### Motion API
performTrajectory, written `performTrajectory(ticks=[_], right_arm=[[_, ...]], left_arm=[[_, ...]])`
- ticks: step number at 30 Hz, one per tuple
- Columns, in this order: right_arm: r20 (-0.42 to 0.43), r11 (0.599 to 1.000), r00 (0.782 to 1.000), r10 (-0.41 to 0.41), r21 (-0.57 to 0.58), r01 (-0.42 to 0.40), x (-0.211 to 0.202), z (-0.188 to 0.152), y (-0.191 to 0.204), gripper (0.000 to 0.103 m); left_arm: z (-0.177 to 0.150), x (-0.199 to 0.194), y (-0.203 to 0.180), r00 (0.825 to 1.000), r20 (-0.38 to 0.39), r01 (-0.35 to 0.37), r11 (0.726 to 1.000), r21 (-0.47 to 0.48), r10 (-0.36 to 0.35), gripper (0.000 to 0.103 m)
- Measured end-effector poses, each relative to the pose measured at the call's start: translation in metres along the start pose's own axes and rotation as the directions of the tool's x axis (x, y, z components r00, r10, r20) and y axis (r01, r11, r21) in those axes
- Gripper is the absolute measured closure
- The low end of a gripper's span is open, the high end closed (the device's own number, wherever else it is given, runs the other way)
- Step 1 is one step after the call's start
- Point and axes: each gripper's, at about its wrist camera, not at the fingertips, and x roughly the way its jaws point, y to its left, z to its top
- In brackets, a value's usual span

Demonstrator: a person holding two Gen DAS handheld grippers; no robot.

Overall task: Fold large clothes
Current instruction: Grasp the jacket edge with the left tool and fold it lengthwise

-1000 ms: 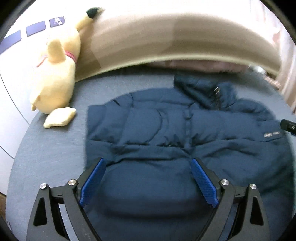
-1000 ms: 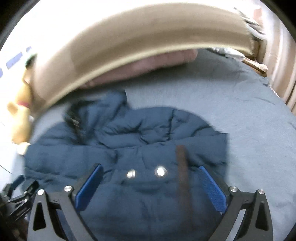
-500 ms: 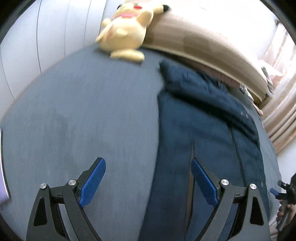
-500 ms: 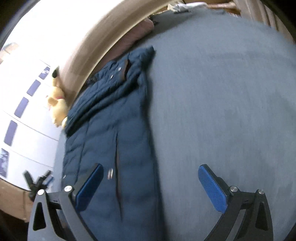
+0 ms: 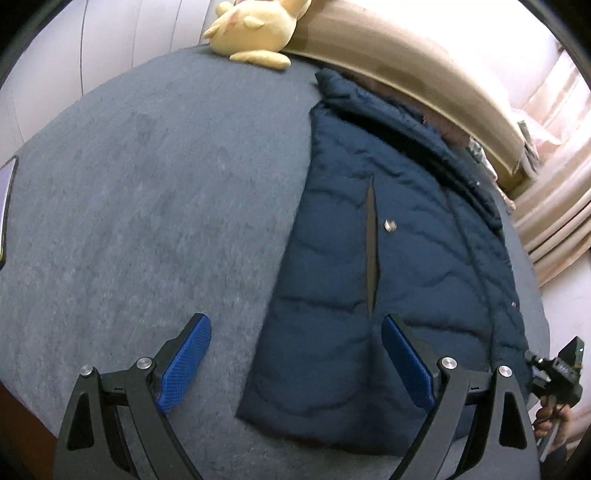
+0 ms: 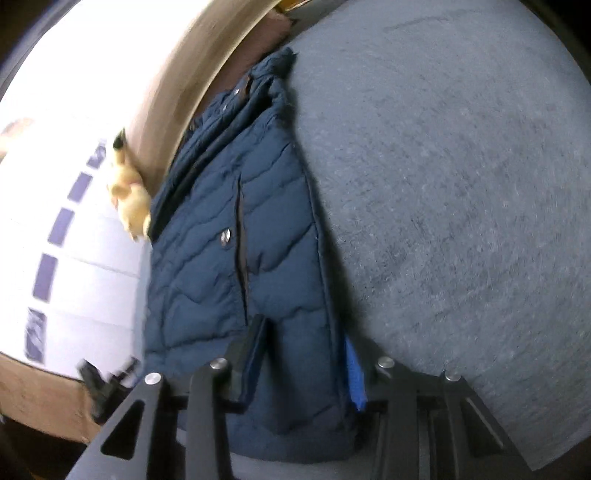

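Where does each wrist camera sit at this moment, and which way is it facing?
Left wrist: behind the open left gripper, angled down over the grey bed cover and the near left corner of the navy quilted puffer jacket; a hand holding the other gripper shows at right.
Right wrist: behind the right gripper, its jaws just closed onto the jacket's near right corner; no hand shows.
Shared: the jacket, bed cover, yellow plush toy and tan headboard.

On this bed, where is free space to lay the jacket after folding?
Left wrist view: the grey bed cover lies bare between the jacket and the wall. Right wrist view: more bare cover lies past the jacket's other edge. By the headboard, the plush toy crowds it.
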Motion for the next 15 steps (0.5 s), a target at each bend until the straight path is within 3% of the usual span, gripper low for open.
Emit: performTrajectory(ticks=[3, 4, 5, 6, 8, 11, 15], right_arm=[[-0.016, 0.999, 1.0, 0.018, -0.028, -0.019, 0.0, -0.003, 0.006, 0.055], [-0.022, 0.998, 0.999, 0.026, -0.048, -0.027, 0.0, -0.006, 0.009, 0.071], [-0.025, 0.998, 0.999, 0.022, -0.056, -0.023, 0.001, -0.007, 0.011, 0.077], [-0.034, 0.998, 0.999, 0.017, -0.057, -0.019, 0.003, -0.009, 0.012, 0.079], [-0.04, 0.999, 0.999, 0.016, -0.047, -0.018, 0.005, -0.01, 0.009, 0.081], [-0.043, 0.998, 0.999, 0.012, -0.061, -0.015, 0.006, -0.006, 0.012, 0.086], [-0.052, 0.991, 0.998, -0.018, -0.134, 0.011, 0.0, -0.003, 0.023, 0.09]], left_arm=[[-0.004, 0.001, -0.012, 0.999, -0.008, -0.053, 0.997, 0.06, 0.053, 0.014], [-0.006, 0.002, -0.016, 0.998, -0.009, -0.057, 0.996, 0.067, 0.057, 0.036], [-0.006, 0.005, -0.017, 0.997, -0.025, -0.067, 0.995, 0.068, 0.069, 0.062], [-0.005, 0.007, -0.017, 0.996, -0.032, -0.075, 0.995, 0.062, 0.077, 0.065], [-0.005, 0.008, -0.012, 0.998, -0.049, -0.044, 0.999, 0.027, 0.045, 0.082], [-0.005, 0.003, -0.013, 0.999, -0.041, -0.032, 0.999, 0.031, 0.033, 0.09], [-0.009, -0.011, -0.015, 1.0, -0.017, -0.023, 1.0, 0.015, 0.023, 0.092]])
